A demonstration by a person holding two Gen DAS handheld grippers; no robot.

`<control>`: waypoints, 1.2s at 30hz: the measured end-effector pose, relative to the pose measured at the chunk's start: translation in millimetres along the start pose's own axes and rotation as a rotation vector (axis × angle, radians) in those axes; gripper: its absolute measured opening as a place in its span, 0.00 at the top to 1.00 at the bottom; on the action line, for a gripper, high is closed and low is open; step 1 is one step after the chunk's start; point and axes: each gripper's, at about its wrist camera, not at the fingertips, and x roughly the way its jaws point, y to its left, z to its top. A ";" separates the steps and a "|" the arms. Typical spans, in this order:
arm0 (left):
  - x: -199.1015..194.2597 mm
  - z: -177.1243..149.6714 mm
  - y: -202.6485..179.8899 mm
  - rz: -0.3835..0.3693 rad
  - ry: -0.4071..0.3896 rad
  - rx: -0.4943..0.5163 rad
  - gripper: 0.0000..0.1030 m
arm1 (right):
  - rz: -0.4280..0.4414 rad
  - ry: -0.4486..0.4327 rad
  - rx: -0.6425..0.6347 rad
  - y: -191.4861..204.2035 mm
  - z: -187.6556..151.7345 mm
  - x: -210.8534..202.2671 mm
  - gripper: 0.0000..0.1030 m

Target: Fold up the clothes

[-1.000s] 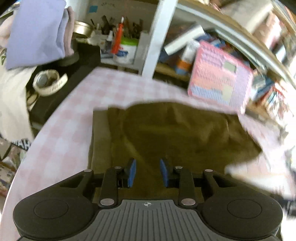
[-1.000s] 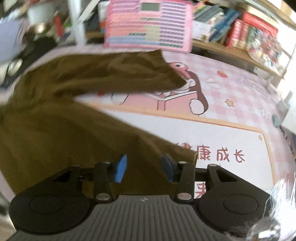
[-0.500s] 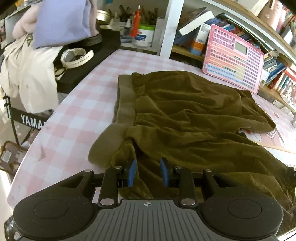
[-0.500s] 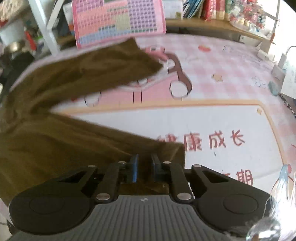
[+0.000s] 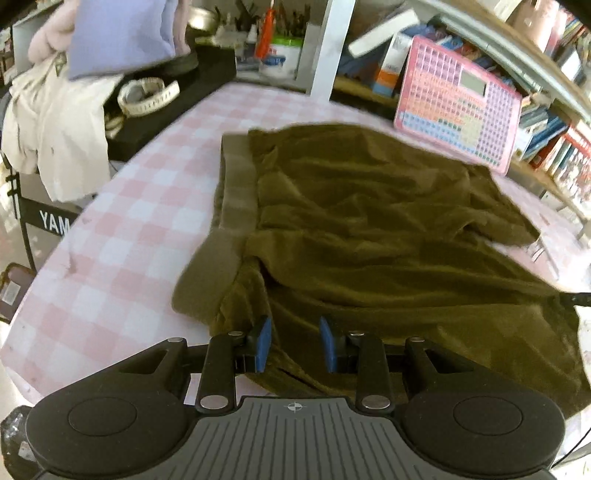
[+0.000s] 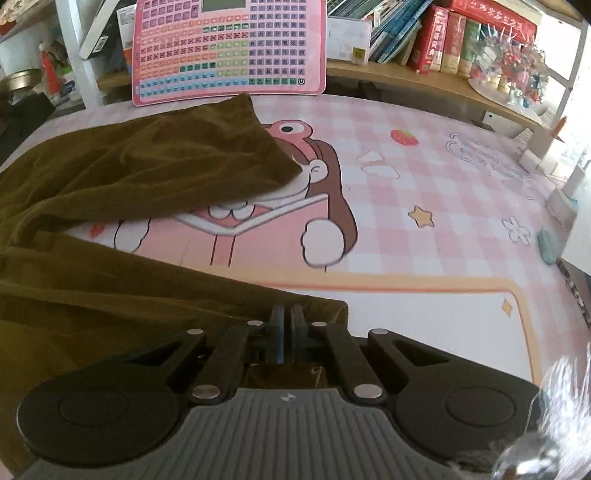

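**Clerk:** Where it lies on the mat [image 6: 424,192], item one, the shorts [image 5: 369,229]: olive-brown, rumpled, waistband [image 5: 236,184] at the end away from the two legs. One leg [image 6: 166,162] spreads toward the pink board [image 6: 229,48] and covers part of the mat's cartoon figure [image 6: 325,206]; the other leg [image 6: 147,291] runs to the near edge of the mat.

**Checker:** Item two, the left gripper [image 5: 294,343]?

**Clerk:** Blue pads [image 5: 264,343] stand apart with a clear gap, nothing pinched. It hovers over the shorts' near edge, close to the curled end of the waistband. Whether the pads touch the cloth, I cannot tell.

**Checker:** Item three, the right gripper [image 6: 287,328]?

**Clerk:** Fingers drawn together, clamped on the hem of the near leg, at its outer corner. The cloth bunches around the tips.

**Checker:** Surroundings, relative to the shorts?

**Clerk:** Pink board: propped upright just beyond the far leg, against the shelf [image 6: 406,77]. Books [image 6: 454,40]: on that shelf, beyond the bare part of the mat. White garment [image 5: 59,122]: hanging well off past the waistband end. Purple cloth [image 5: 122,33]: above that garment. White strap [image 5: 147,96]: on a black surface [image 5: 184,85] beyond the waistband. Star and strawberry prints: on the mat, clear of the shorts.
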 end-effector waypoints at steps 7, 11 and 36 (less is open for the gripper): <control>-14.6 11.4 22.7 0.082 -0.074 -0.081 0.63 | 0.035 -0.072 -0.066 16.5 -33.8 -56.0 0.79; -6.8 11.7 44.2 0.112 -0.056 -0.171 0.63 | 0.041 -0.047 -0.117 34.0 -74.6 -79.4 0.79; 0.3 3.6 52.2 -0.058 -0.122 -0.411 0.85 | 0.026 0.017 -0.049 43.3 -120.5 -79.9 0.78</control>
